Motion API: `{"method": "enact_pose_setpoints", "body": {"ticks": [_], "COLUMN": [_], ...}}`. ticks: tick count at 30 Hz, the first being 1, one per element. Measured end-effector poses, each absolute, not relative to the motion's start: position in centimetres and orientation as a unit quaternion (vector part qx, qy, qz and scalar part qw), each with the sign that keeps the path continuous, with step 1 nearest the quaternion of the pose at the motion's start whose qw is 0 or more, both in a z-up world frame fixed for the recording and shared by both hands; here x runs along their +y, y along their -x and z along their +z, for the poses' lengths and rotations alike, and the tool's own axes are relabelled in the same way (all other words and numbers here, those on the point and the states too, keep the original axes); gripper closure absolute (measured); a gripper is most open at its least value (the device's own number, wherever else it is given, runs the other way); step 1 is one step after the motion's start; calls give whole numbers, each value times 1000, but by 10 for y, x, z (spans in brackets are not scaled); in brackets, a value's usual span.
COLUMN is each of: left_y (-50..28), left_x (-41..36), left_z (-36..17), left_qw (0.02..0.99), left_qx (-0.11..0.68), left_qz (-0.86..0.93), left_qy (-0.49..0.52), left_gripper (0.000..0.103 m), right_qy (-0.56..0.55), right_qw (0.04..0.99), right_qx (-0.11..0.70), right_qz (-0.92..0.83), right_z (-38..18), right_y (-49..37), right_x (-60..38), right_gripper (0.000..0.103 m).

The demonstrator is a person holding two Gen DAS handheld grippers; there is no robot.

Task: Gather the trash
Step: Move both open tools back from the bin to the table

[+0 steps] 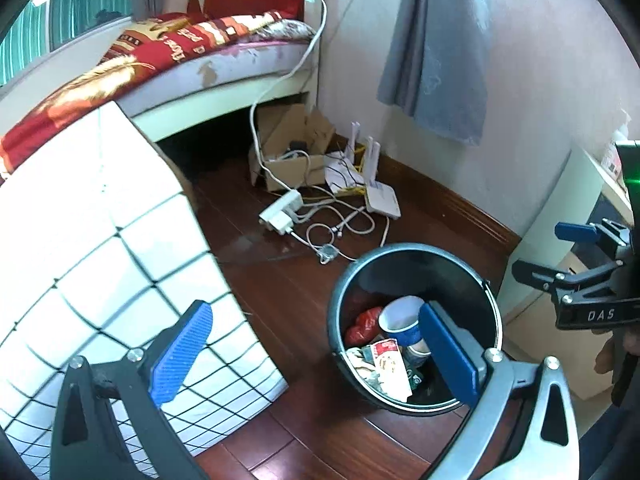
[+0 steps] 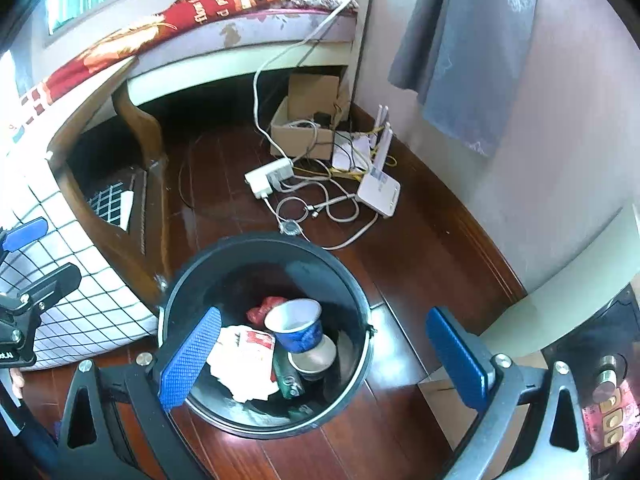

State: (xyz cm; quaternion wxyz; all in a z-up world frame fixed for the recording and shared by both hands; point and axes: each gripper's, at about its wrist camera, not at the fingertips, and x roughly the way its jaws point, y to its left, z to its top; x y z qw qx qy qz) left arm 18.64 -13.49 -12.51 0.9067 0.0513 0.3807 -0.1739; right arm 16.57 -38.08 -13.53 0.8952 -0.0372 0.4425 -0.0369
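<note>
A black round bin point(image 1: 416, 256) point(image 2: 264, 246) stands on the dark wood floor. Inside lie a blue paper cup point(image 1: 400, 320) point(image 2: 298, 326), a red wrapper point(image 1: 360, 326) point(image 2: 264, 308), a red-and-white packet point(image 1: 390, 360) point(image 2: 252, 346) and a dark green can point(image 2: 286, 380). My left gripper point(image 1: 316, 354) hovers above the bin's left side, open, nothing between its blue pads. My right gripper point(image 2: 324, 362) hangs over the bin's right half, open and empty too. Each gripper shows at the edge of the other's view: the right gripper point(image 1: 576, 256), the left gripper point(image 2: 36, 256).
A table with a white checked cloth point(image 1: 100, 260) point(image 2: 60, 280) stands left of the bin. Behind it, a power strip point(image 1: 282, 210) point(image 2: 268, 178), cables, a white router point(image 1: 382, 200) point(image 2: 378, 192) and a cardboard box point(image 1: 292, 152) point(image 2: 308, 120) lie by the bed. A pale cabinet point(image 2: 560, 280) stands right.
</note>
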Motion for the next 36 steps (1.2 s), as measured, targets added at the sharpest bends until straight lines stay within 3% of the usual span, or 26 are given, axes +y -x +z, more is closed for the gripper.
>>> {"method": "enact_pose_setpoints", "body": {"ticks": [36], "left_y": [-149], "left_x": [44], "left_z": [-55], "left_qw": [956], "left_qx": [293], "left_qz": [13], "left_qy": [-21], "left_gripper": [0], "right_qy": [86], "right_qw": [932], "right_qx": [327], "right_qz": [131], "right_z": [-54], "right_y": [-190], "right_x": [-174], "right_gripper": [0]}}
